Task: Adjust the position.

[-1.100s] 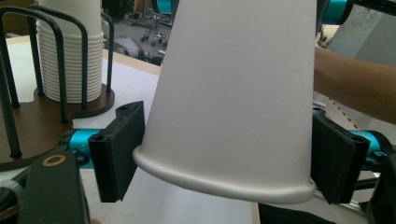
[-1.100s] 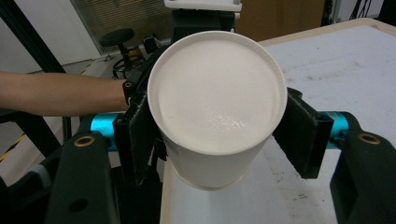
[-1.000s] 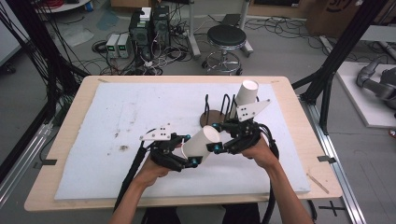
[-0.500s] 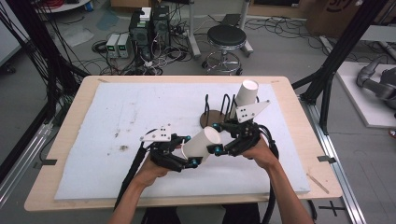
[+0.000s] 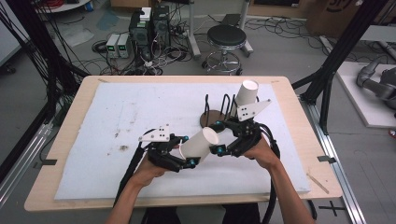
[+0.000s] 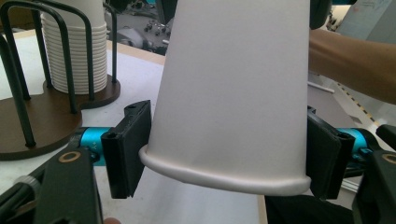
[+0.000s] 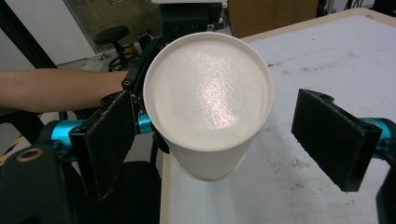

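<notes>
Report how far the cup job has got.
Done: one paper cup is off the stack in the rack. In hand: the left gripper clamps it near the rim; the right gripper has just been opening, pads clear. Left: putting the cup down.

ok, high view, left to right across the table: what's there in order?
left gripper → paper cup clamped in it → right gripper, jaws open after just letting go → stack of paper cups in the wire cup rack.
</notes>
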